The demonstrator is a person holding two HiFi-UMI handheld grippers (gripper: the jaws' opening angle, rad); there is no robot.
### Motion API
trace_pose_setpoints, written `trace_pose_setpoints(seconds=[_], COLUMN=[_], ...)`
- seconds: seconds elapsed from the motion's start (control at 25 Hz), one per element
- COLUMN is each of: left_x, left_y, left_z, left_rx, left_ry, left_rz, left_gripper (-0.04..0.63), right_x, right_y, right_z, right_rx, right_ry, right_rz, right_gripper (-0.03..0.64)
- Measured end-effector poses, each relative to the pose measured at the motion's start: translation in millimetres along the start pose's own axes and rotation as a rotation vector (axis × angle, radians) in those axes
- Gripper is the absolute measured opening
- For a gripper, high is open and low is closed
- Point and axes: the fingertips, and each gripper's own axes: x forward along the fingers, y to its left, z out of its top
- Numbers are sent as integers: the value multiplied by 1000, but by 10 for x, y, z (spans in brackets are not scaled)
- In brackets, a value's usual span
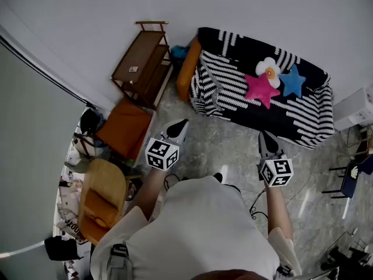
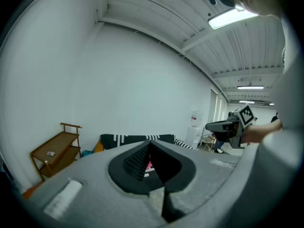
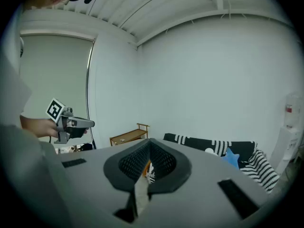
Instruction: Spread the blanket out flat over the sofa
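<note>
Now blanket [image 1: 224, 77] draped over sofa [image 1: 187, 72]; left gripper [image 1: 180, 123], right gripper [image 1: 263, 135] seemingly closed, empty.

Blanket [image 1: 233, 77] over the sofa [image 1: 187, 72] by the wall [image 1: 87, 16], cushions [image 1: 260, 88] on top, shelf [image 1: 140, 66] just left.

Striped blanket [image 1: 303, 118] over orange sofa [image 1: 187, 70]
</note>
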Motion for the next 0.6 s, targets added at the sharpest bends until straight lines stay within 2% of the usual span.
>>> trace_pose_setpoints(seconds=[0.6], left_x=[99], left_y=[-34], left_z=[-25], left_rx=[-7], left_ry=[11], left_rz=[18], left_gripper=[18], right_x=[59], right_y=[-104], right_z=[11], right_rx=[10], right_ry=[-12], right_rz=[9], right_gripper=[3])
